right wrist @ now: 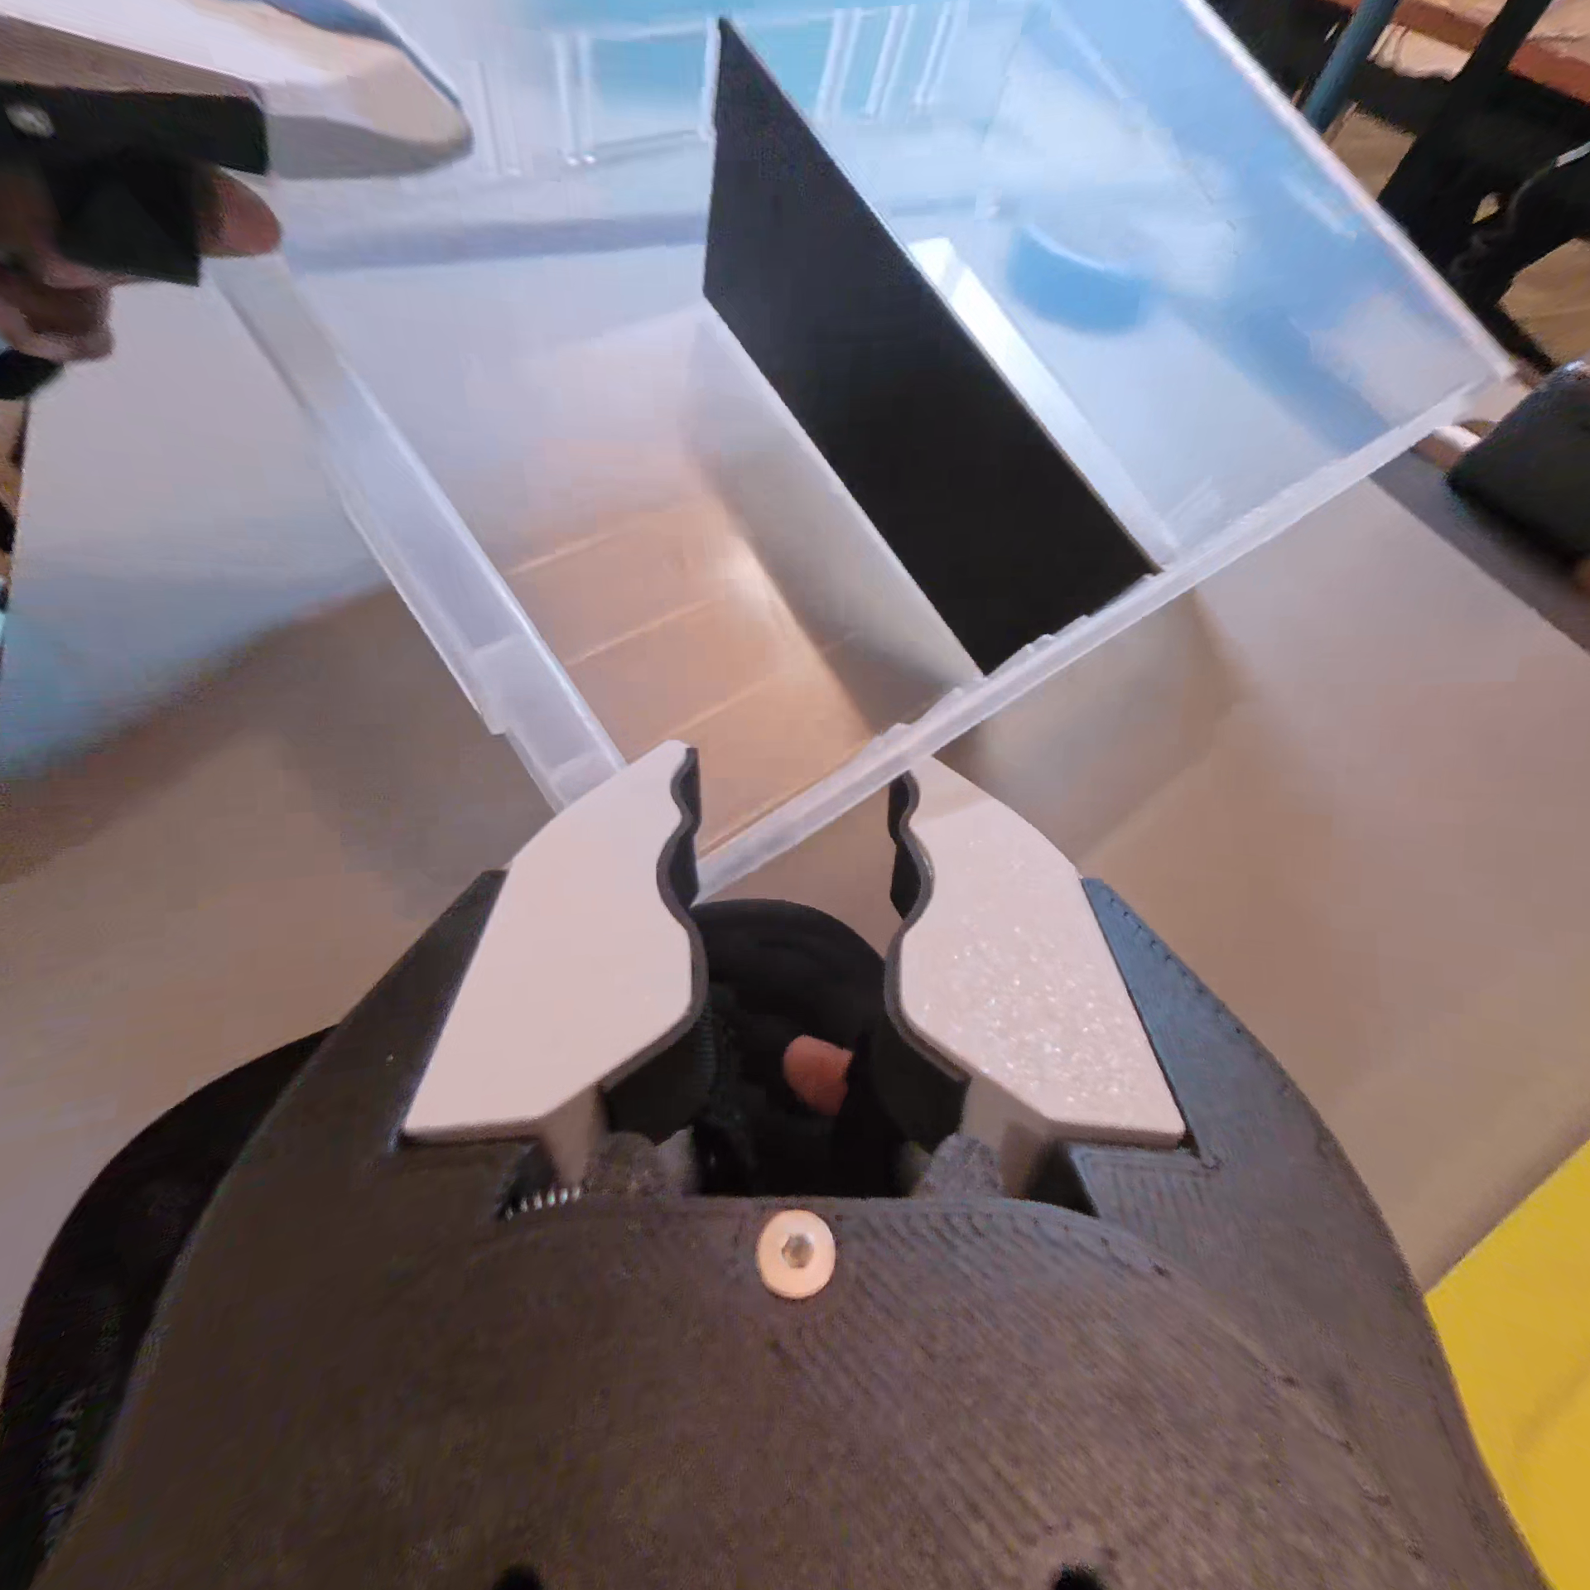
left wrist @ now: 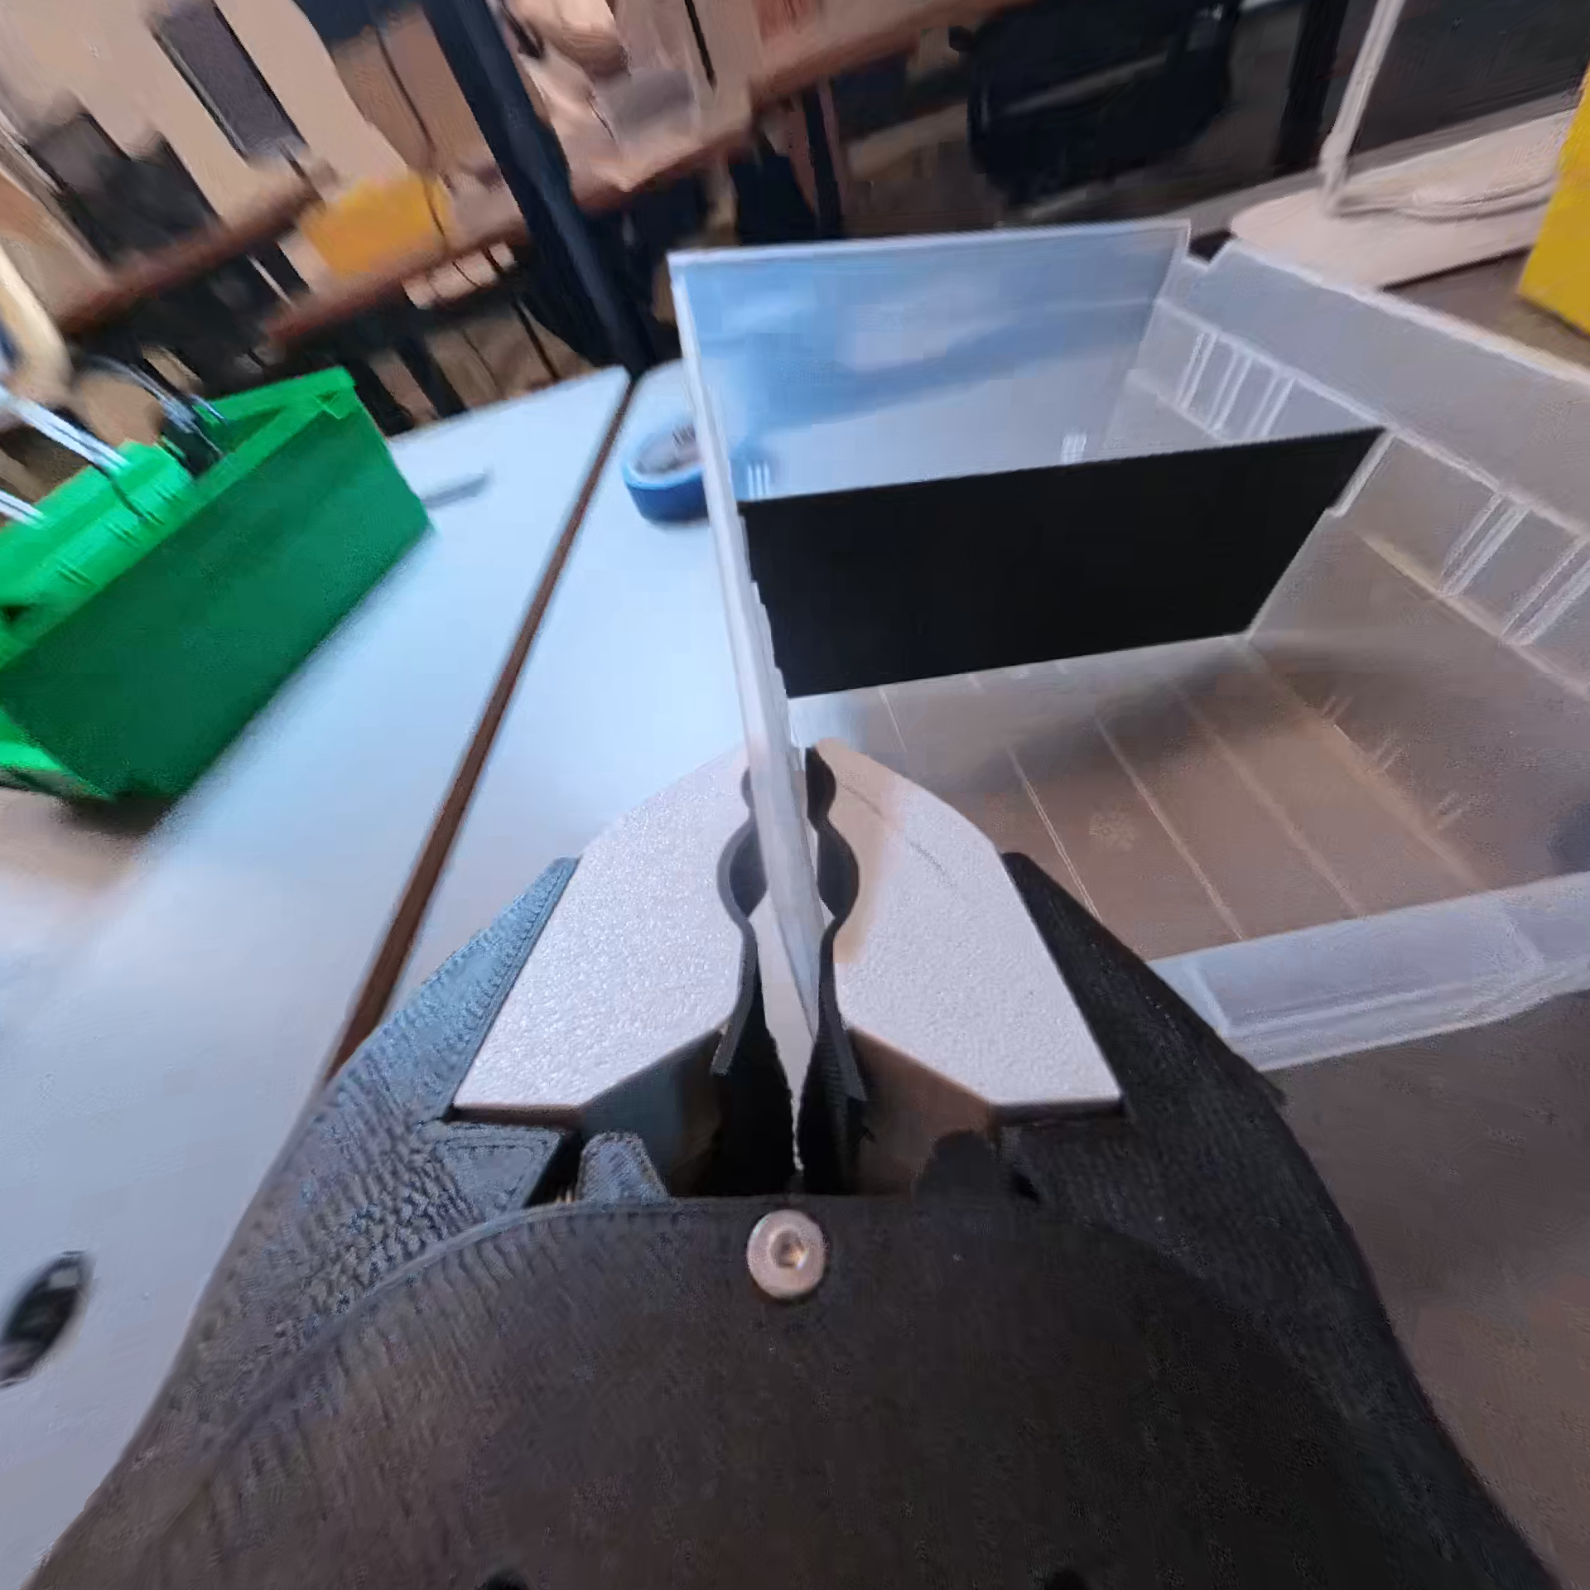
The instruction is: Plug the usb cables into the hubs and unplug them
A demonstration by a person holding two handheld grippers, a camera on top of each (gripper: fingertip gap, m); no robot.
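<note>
- The left claw (left wrist: 779,791) is clamped on the thin side wall of a clear plastic bin (left wrist: 1377,972); the wall runs edge-on between its two grey fingers (left wrist: 637,938) and rises toward 12 o'clock.
- In the left wrist view the bin spreads from the claw toward 2 o'clock, and a black divider (left wrist: 1032,568) crosses it from wall to wall, splitting it into a near and a far compartment.
- Both compartments look bare where they can be seen; no USB cable or hub can be made out in either view.
- A green box (left wrist: 198,585) sits on the pale surface (left wrist: 284,903) at 10 o'clock, well apart from the bin, with metal parts at its far end too blurred to name.
- A roll of blue tape (left wrist: 662,482) lies on the surface just beside the bin's far left corner, at 11 o'clock.
- The right claw (right wrist: 791,774) stands open, its fingers (right wrist: 576,946) parted on either side of the bin's near rim (right wrist: 946,723); whether either pad touches the rim is unclear.
- In the right wrist view the bin reaches toward 12 o'clock with the divider (right wrist: 903,413) running lengthwise, and the tape (right wrist: 1075,275) shows dimly through the far wall at 1 o'clock.
- The other claw (right wrist: 361,112) appears at 10 o'clock on the bin's far edge.
- A yellow patch (right wrist: 1514,1334) lies at 4 o'clock.
</note>
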